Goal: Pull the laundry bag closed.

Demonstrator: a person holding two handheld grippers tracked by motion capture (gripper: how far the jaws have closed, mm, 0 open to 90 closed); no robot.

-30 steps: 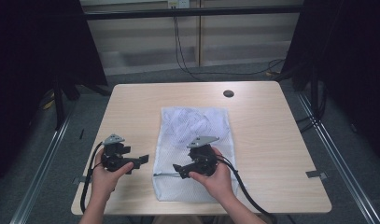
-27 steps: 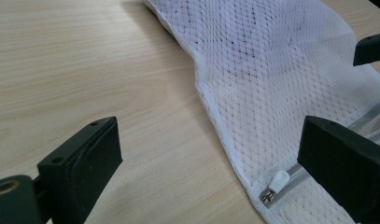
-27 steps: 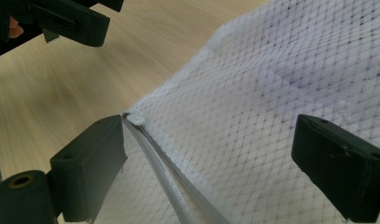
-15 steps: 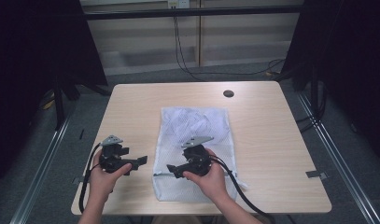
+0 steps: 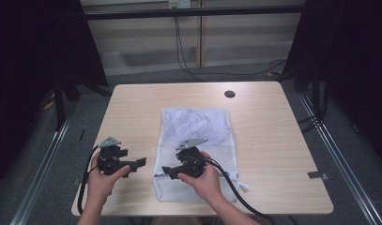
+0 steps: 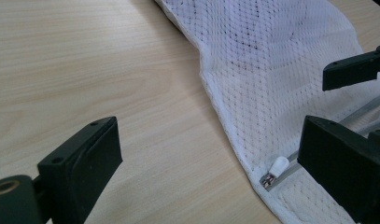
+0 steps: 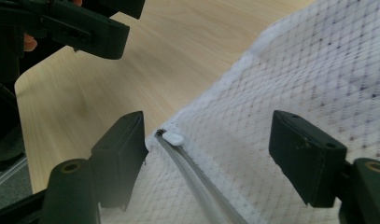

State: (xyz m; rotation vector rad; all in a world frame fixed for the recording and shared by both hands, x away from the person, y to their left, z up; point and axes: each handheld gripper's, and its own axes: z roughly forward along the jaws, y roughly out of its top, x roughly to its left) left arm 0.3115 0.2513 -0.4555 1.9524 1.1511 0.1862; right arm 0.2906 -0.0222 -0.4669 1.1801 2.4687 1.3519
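Note:
A white mesh bag (image 5: pixel 198 136) lies flat on the wooden table (image 5: pixel 273 126), with a grey zipper (image 7: pixel 197 182) running across its near end. The white zipper pull (image 7: pixel 172 137) sits at the bag's left edge. My right gripper (image 5: pixel 167 171) hovers low over that corner. Its jaws have just been closing but still stand apart, with the zipper pull (image 6: pixel 277 165) between them and untouched. My left gripper (image 5: pixel 137 164) rests open just left of the bag, its jaws wide over bare wood and the bag's edge (image 6: pixel 215 107).
A round black grommet (image 5: pixel 229 93) sits in the table's far edge. Cables trail from both grippers over the near edge. Dark curtains and metal floor rails flank the table. Bare wood lies left and right of the bag.
My right hand has slid left across the bag's near end toward the zipper pull at the left edge. The left hand has stayed where it was.

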